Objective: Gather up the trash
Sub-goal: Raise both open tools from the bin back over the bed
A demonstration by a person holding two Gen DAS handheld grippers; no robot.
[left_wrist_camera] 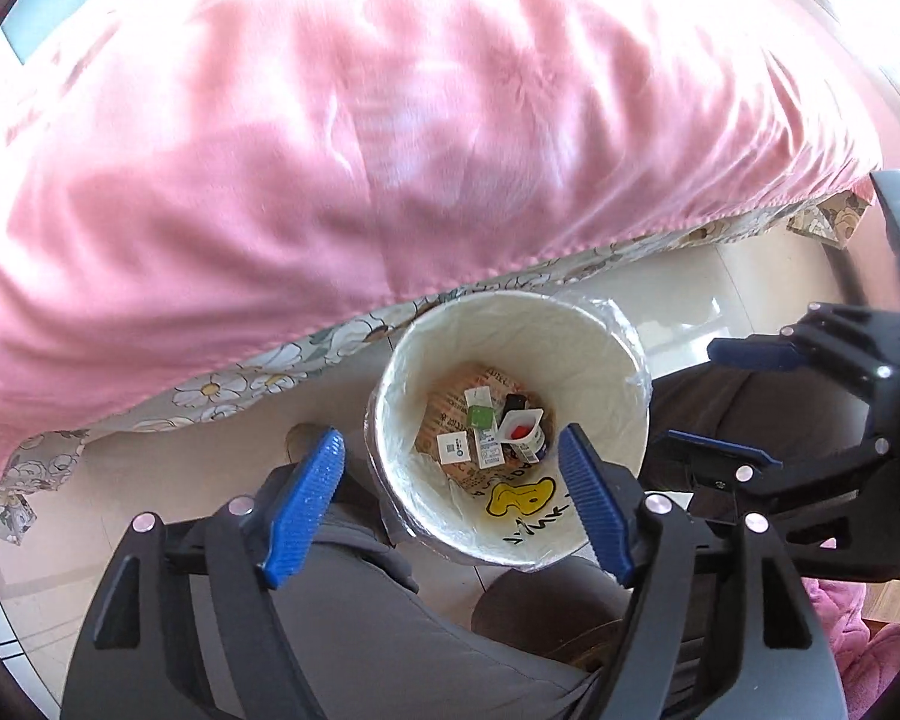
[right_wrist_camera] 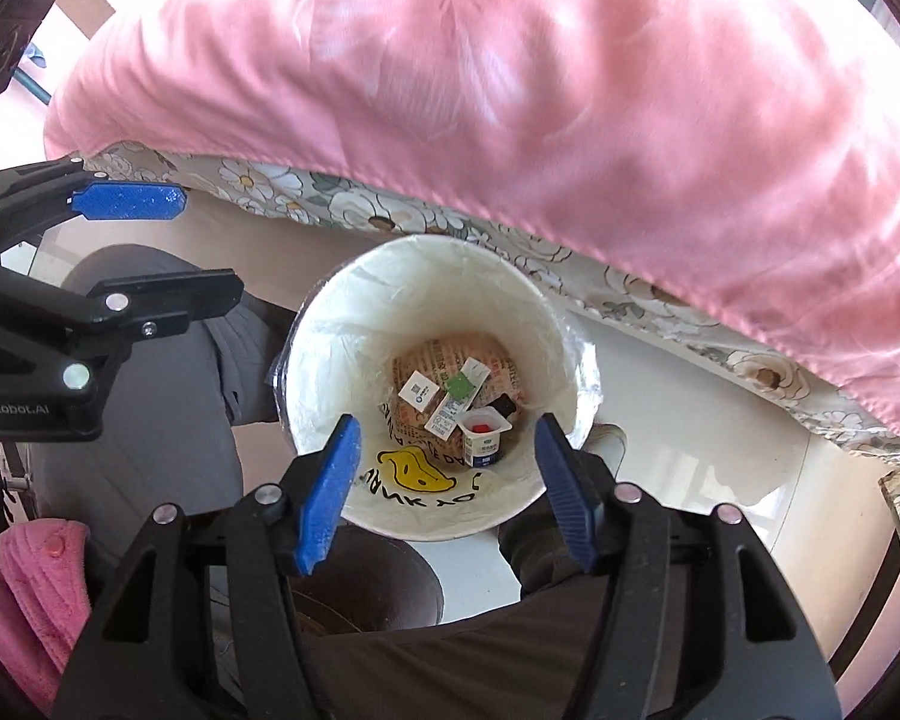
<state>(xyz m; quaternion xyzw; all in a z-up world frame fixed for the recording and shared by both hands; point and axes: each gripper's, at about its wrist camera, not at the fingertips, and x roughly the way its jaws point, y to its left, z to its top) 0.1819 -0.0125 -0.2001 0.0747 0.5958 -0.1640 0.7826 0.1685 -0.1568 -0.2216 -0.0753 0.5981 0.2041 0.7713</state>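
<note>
A white lined trash bin (left_wrist_camera: pixel 582 330) stands on the floor by the bed; it also shows in the right wrist view (right_wrist_camera: pixel 330 324). Inside lie a brown printed wrapper (left_wrist_camera: pixel 444 414), small paper tags and a white yogurt cup (left_wrist_camera: pixel 522 429) with red inside, also in the right wrist view (right_wrist_camera: pixel 483 435). My left gripper (left_wrist_camera: pixel 453 462) is open and empty above the bin's near rim. My right gripper (right_wrist_camera: pixel 447 447) is open and empty above the bin; it shows at the right of the left wrist view (left_wrist_camera: pixel 732 402).
A pink quilt (left_wrist_camera: pixel 390 120) over a floral sheet (left_wrist_camera: pixel 240 378) overhangs the bed edge just behind the bin. The person's grey trouser legs (left_wrist_camera: pixel 360 630) and shoes flank the bin. Pale tiled floor (right_wrist_camera: pixel 690 420) lies to the right. Pink fleece (right_wrist_camera: pixel 24 588) sits low left.
</note>
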